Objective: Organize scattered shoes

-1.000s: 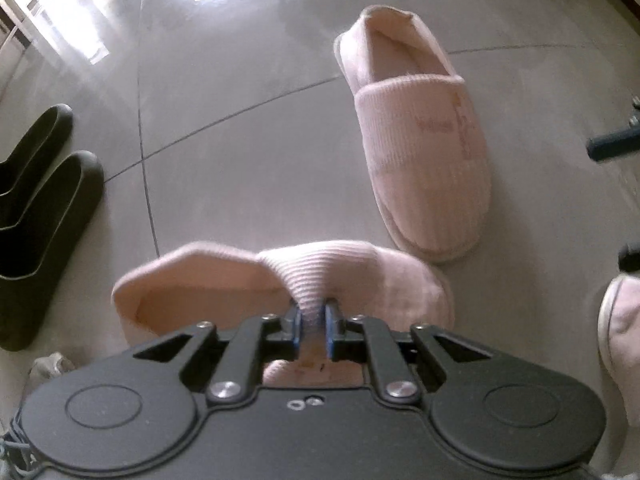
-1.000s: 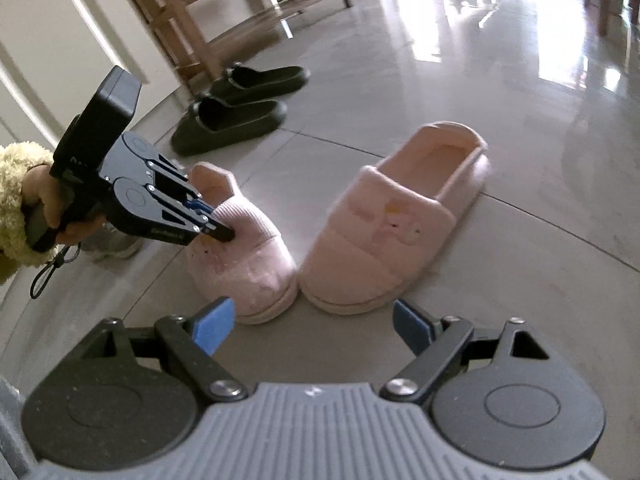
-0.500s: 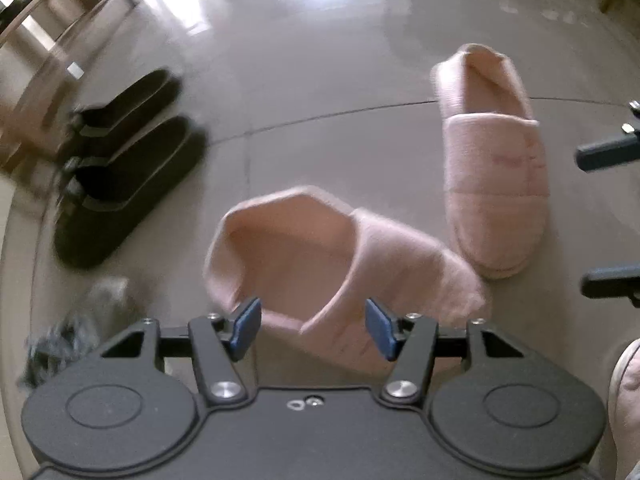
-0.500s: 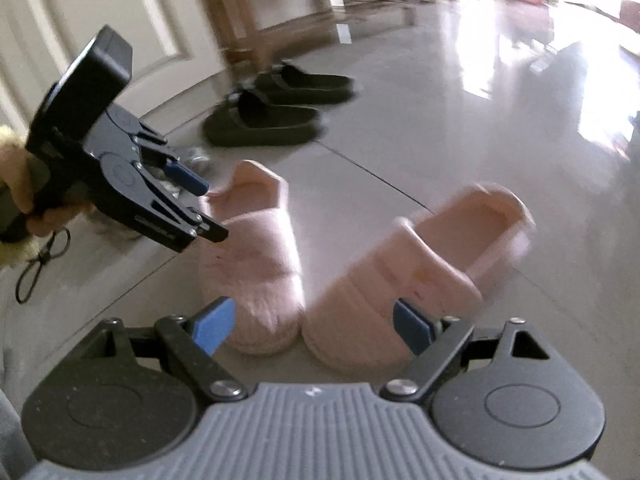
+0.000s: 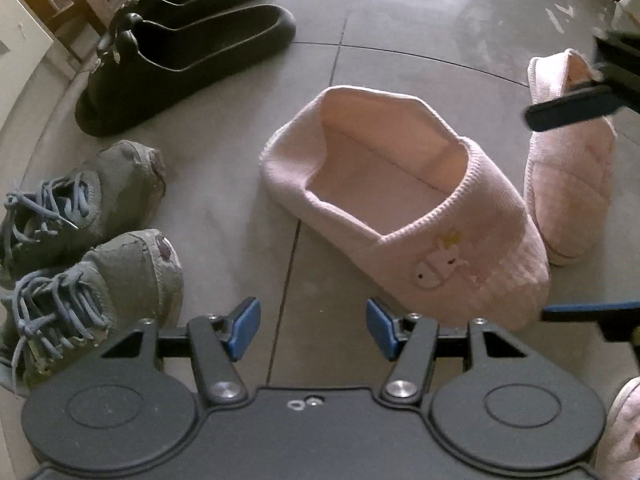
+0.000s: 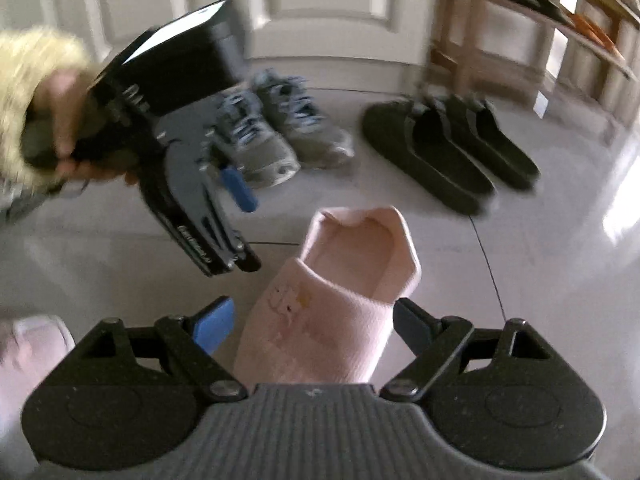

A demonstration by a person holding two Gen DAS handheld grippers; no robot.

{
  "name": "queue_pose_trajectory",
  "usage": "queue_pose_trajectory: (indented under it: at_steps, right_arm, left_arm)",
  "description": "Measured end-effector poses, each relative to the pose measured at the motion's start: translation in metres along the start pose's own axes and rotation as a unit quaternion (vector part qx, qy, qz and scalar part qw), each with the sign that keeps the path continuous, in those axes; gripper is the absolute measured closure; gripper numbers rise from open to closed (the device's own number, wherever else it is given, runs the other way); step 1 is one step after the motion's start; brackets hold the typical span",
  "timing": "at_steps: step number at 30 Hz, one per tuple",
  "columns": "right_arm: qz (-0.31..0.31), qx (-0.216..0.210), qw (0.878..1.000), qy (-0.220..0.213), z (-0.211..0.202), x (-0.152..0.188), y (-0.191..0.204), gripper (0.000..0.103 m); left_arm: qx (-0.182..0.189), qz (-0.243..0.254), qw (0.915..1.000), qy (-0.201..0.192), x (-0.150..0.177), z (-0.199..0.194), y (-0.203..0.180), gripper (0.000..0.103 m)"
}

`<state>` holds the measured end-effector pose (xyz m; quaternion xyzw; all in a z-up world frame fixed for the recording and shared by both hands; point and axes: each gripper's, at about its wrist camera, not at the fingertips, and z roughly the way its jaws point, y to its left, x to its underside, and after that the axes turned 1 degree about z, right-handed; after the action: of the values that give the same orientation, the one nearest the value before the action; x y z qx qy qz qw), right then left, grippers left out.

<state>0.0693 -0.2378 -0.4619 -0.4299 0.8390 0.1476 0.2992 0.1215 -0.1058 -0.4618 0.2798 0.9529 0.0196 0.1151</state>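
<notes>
A pink slipper with a small embroidered animal (image 5: 404, 216) lies on the grey tile floor, heel opening toward the far left. My left gripper (image 5: 312, 328) is open and empty just short of its toe. A second pink slipper (image 5: 572, 184) lies to its right. In the right wrist view my right gripper (image 6: 312, 320) is open with the embroidered slipper's (image 6: 332, 304) toe between its jaws, not clamped. The left gripper (image 6: 244, 236) shows there too, held above the floor to the slipper's left.
A pair of black slip-ons (image 5: 180, 48) and a pair of grey laced sneakers (image 5: 88, 240) stand side by side on the left. A wooden shoe rack (image 6: 532, 28) stands behind the black pair. Another pink shoe's edge (image 5: 624, 432) shows at bottom right.
My left gripper let go of the embroidered slipper, opened and pulled back. My right gripper moved in, and that slipper's toe is now between its open jaws. Both views swung toward the sneakers and rack.
</notes>
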Motion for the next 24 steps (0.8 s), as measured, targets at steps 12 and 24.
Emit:
queue_pose_trajectory:
  at_steps: [12,24]
  right_arm:
    - [-0.094,-0.047,0.99,0.092,0.066,-0.007,-0.012,0.07]
    - [0.198,0.012,0.98,-0.007,0.05,0.018,-0.037,0.088]
  left_arm:
    - [0.002,-0.018,0.9997,0.017,0.012,0.005,0.007,0.045]
    - [0.008,-0.031,0.9995,0.002,0.008,0.0,0.004,0.045]
